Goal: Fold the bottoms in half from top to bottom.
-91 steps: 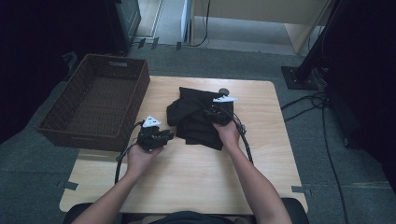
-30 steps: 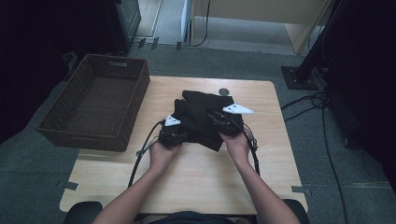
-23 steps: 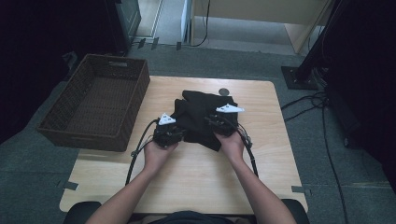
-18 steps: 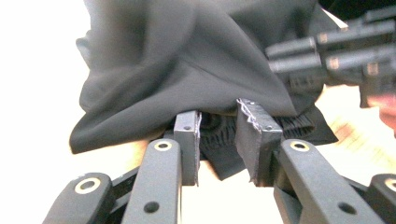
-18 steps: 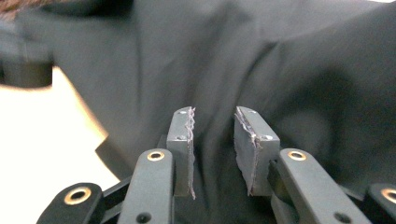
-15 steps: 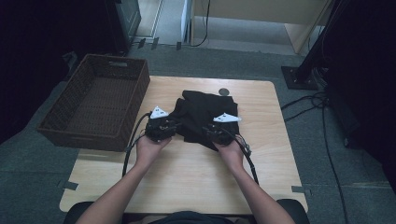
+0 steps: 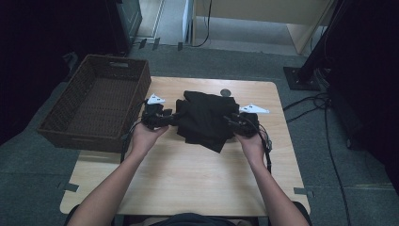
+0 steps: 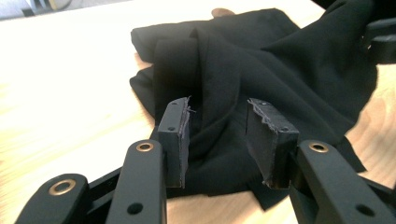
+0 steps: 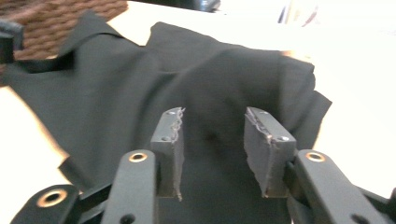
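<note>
With both jaws just parted, my left gripper and right gripper flanked the crumpled black cloth garment, released mid-fold; next I needed fresh edge grips.

Cloth blurred, R gripper view

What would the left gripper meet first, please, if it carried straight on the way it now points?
Most likely the black cloth: the left gripper, its jaws just opened, points straight at the fabric's folds bunched right ahead.
</note>
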